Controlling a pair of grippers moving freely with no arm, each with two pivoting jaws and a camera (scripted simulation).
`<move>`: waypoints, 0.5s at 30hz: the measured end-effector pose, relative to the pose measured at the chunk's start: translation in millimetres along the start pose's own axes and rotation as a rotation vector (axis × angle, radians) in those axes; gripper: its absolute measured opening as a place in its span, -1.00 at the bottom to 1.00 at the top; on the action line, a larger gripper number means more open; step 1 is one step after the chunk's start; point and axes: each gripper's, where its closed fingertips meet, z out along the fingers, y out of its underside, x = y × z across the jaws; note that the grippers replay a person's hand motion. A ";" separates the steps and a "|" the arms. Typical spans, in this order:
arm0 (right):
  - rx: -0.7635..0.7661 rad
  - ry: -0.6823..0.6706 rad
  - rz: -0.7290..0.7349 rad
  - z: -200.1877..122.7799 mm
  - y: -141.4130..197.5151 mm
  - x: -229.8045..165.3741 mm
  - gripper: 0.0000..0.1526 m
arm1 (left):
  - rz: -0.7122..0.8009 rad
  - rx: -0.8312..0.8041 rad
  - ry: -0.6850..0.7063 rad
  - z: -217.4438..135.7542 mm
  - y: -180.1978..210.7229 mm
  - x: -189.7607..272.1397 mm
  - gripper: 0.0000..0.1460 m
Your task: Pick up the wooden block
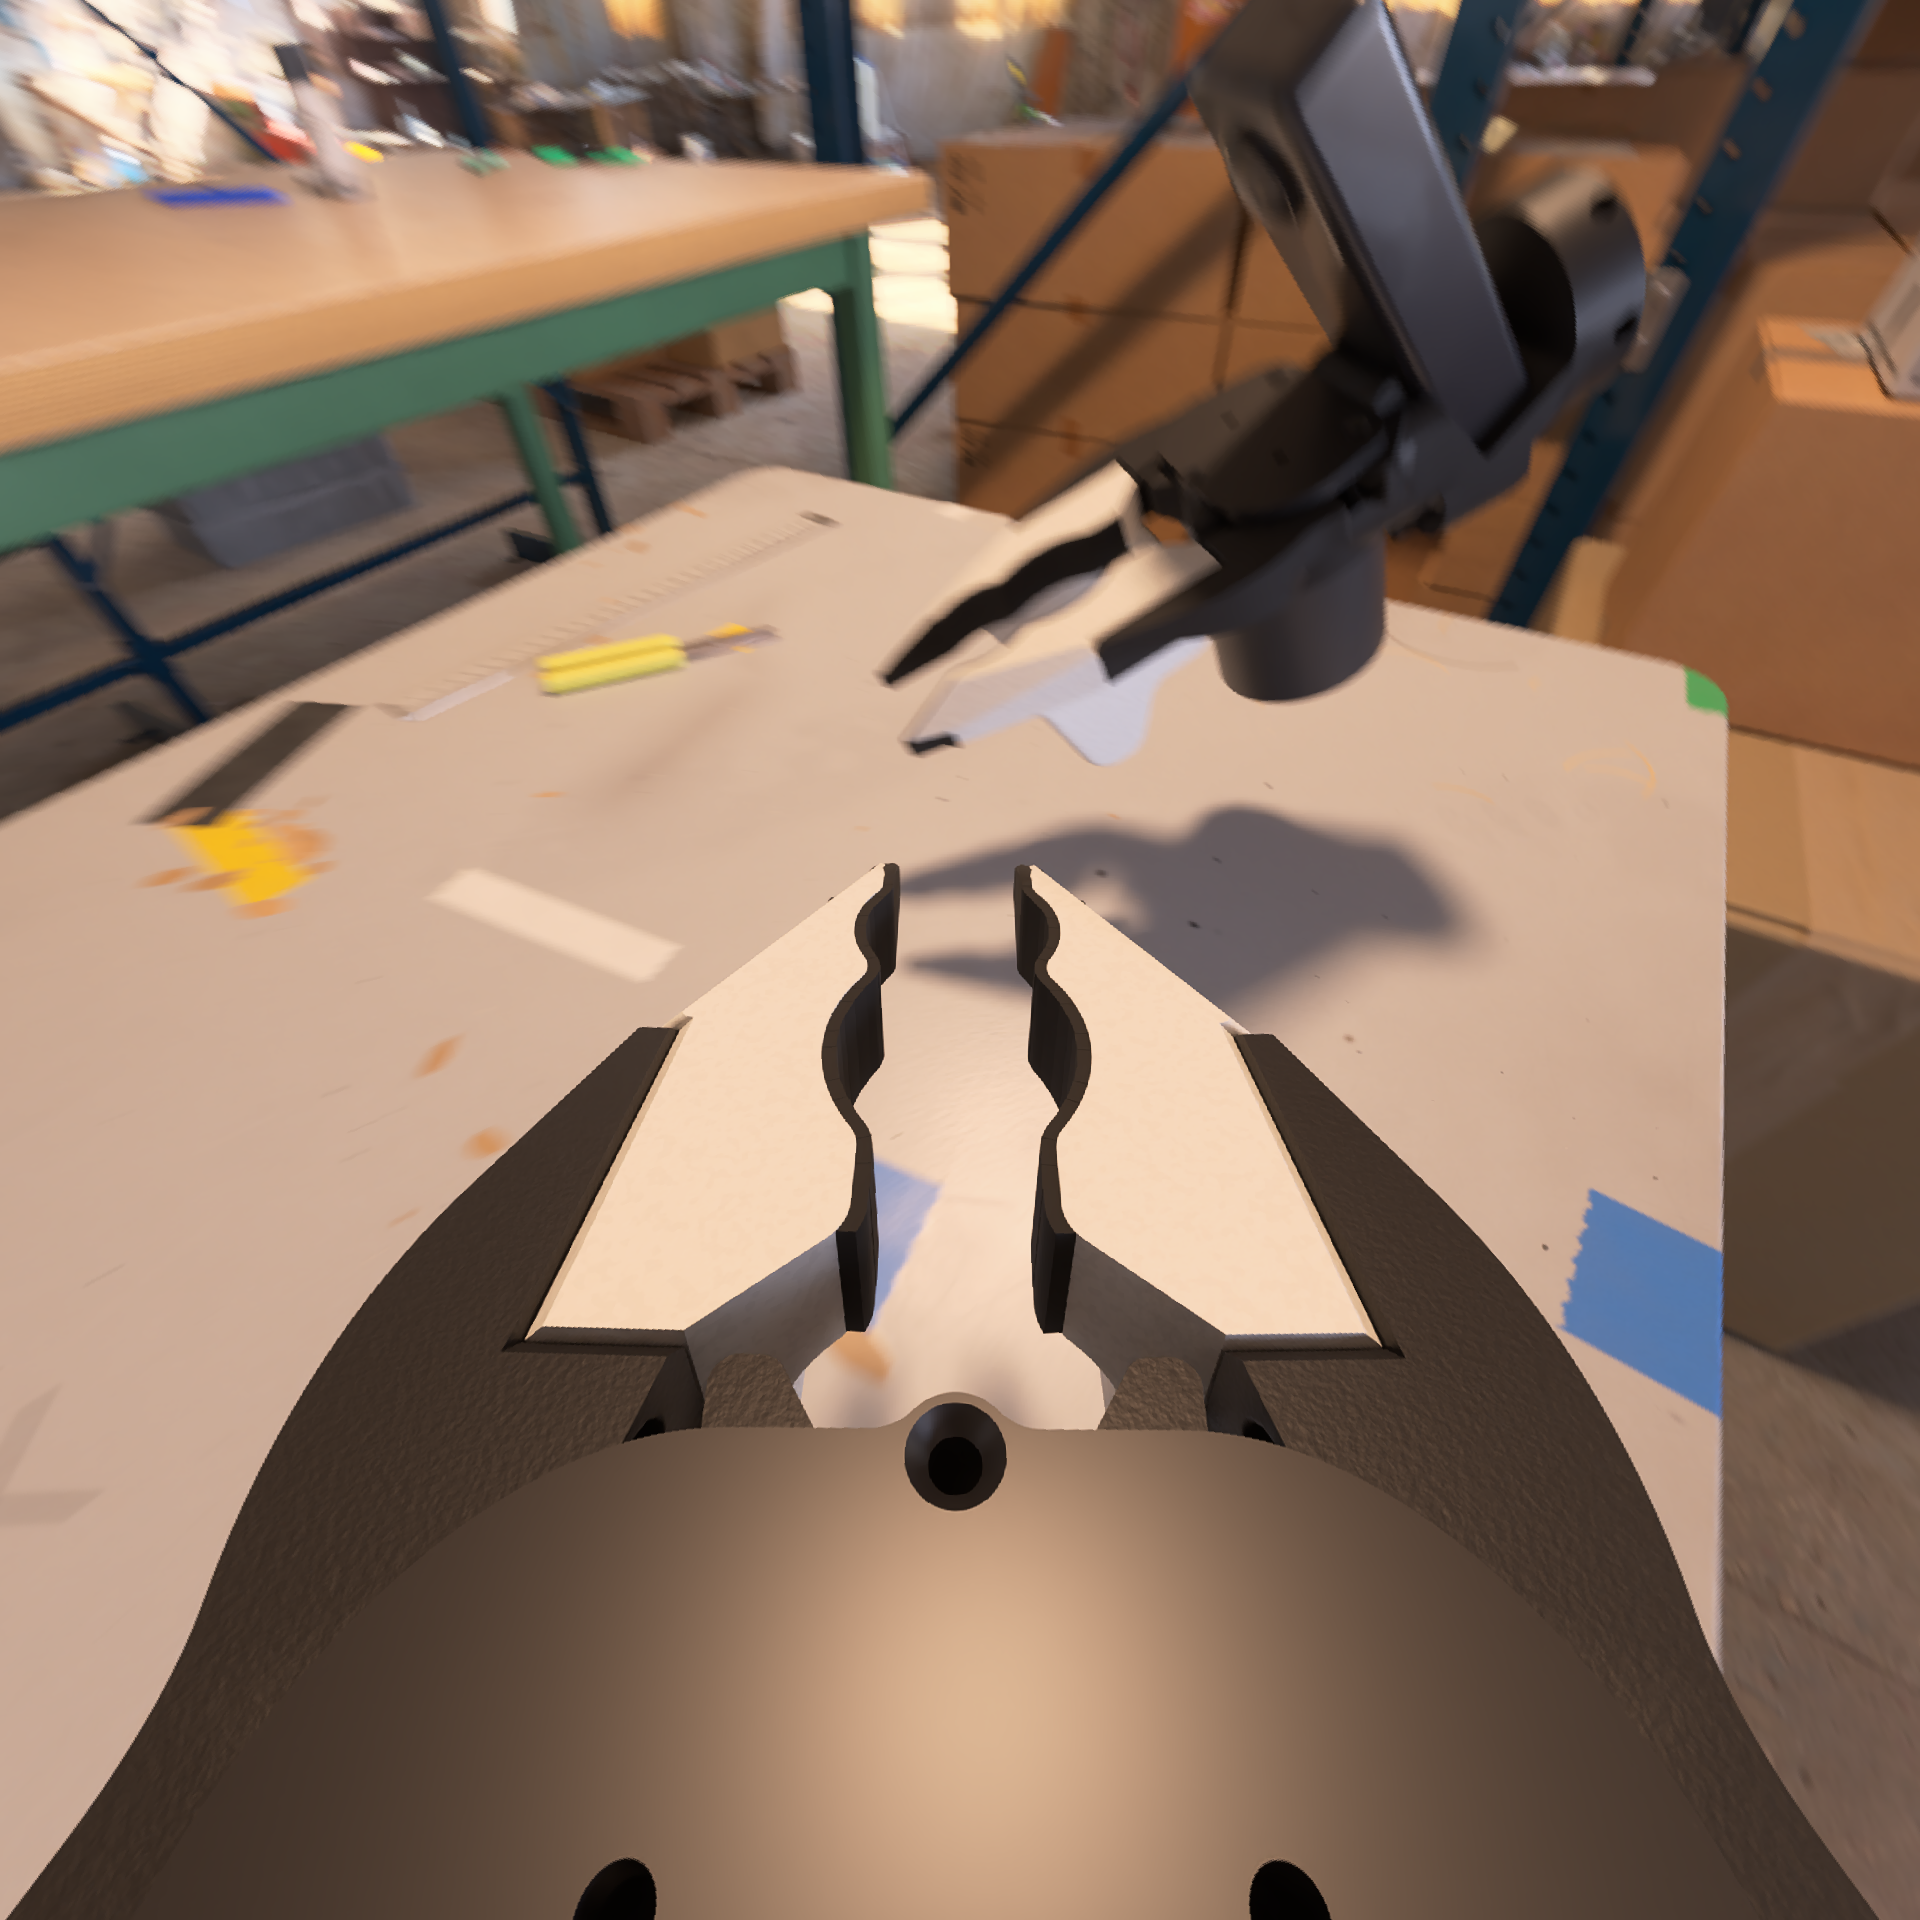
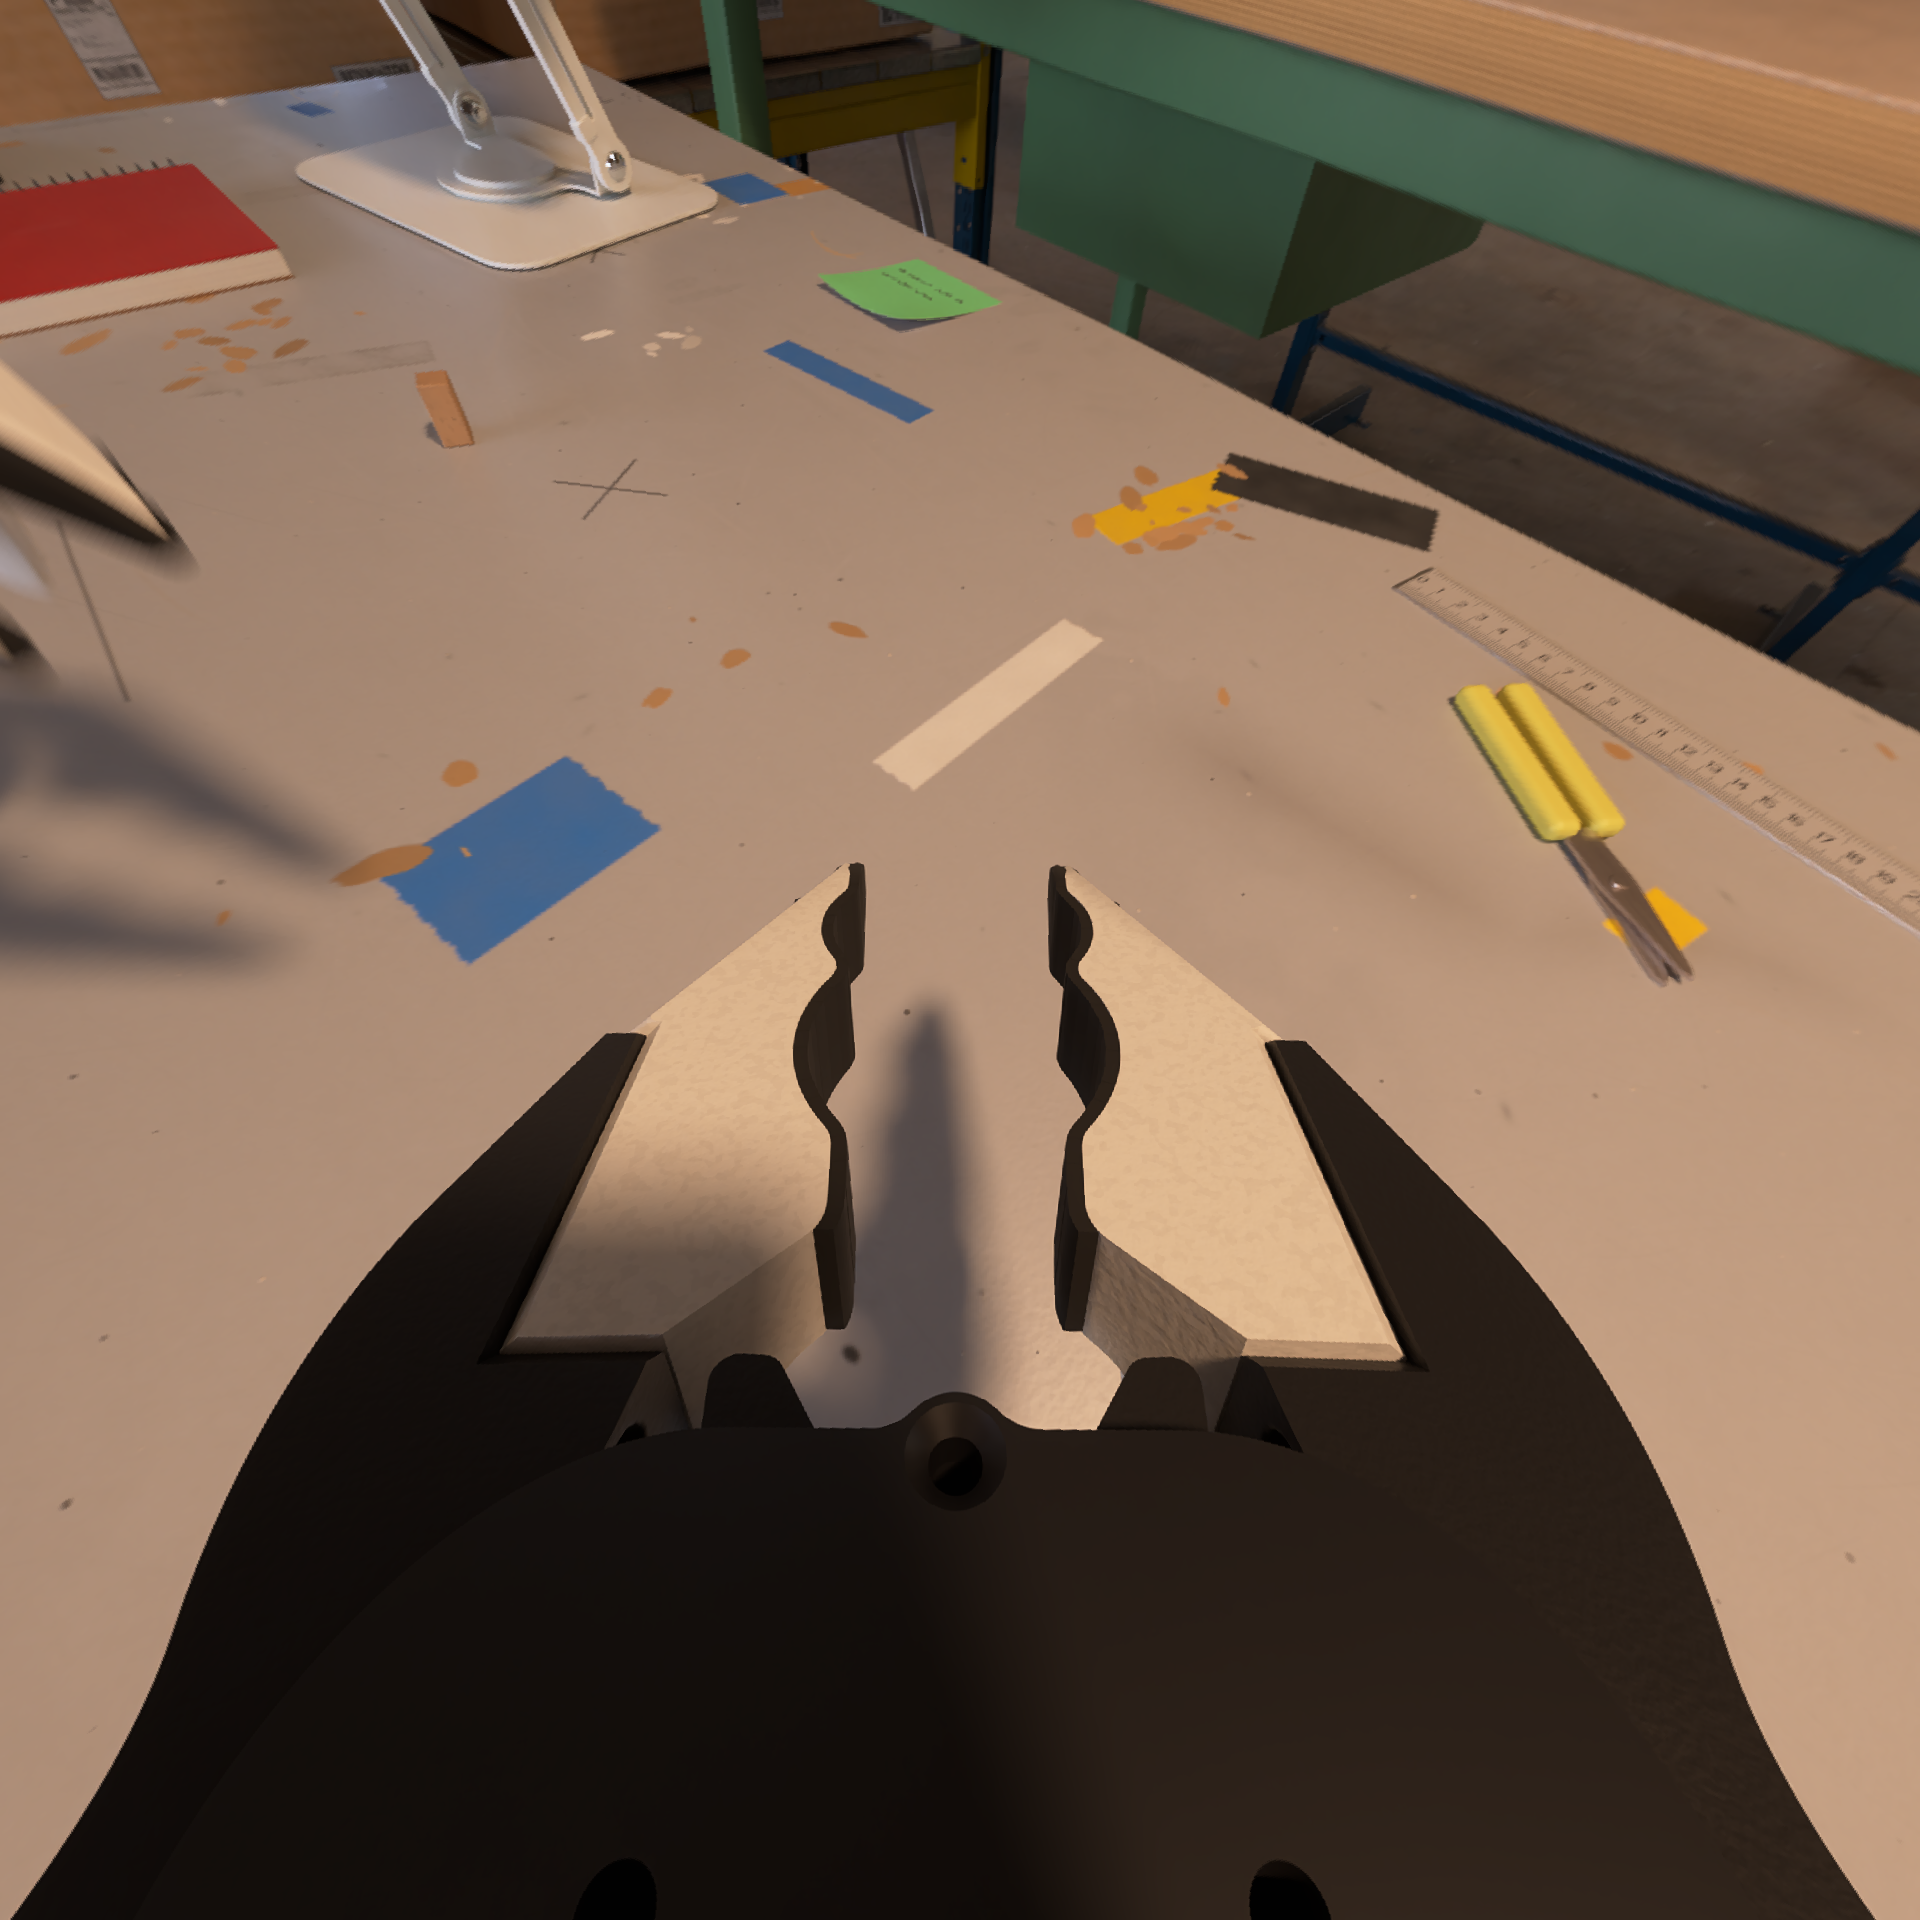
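Observation:
The wooden block [image 2: 445, 409] is a small tan bar lying on the grey table [image 2: 727, 582], far ahead and to the left in the right wrist view. It does not show in the left wrist view. My right gripper [image 2: 954, 873] is open and empty, hovering over bare table well short of the block. My left gripper [image 1: 956, 873] is open and empty above the table. The right gripper also shows in the left wrist view [image 1: 909, 707], blurred, raised at the upper right. A blurred fingertip [image 2: 94, 488] of the left gripper shows at the left edge of the right wrist view.
Yellow-handled scissors [image 2: 1558, 790] and a ruler [image 2: 1683, 738] lie at the right. A red book [image 2: 114, 239], a white lamp base [image 2: 499, 187] and a green note [image 2: 909, 291] lie at the back. Tape patches mark the table. A green-framed workbench [image 1: 416, 301] stands beyond.

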 end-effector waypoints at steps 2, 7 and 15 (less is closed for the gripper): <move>0.010 -0.025 0.018 -2.2 -2.8 -2.9 -0.54 | -0.024 0.035 -0.101 -41.7 -17.0 -27.8 -0.72; 0.051 -0.043 -0.019 -8.4 -13.3 -15.1 -0.54 | -0.124 -0.106 -0.409 -118.0 -4.8 -134.7 -0.64; 0.049 -0.064 -0.017 -8.1 -12.0 -20.0 -0.53 | -0.381 -0.477 -0.579 -130.5 93.5 -233.0 -0.48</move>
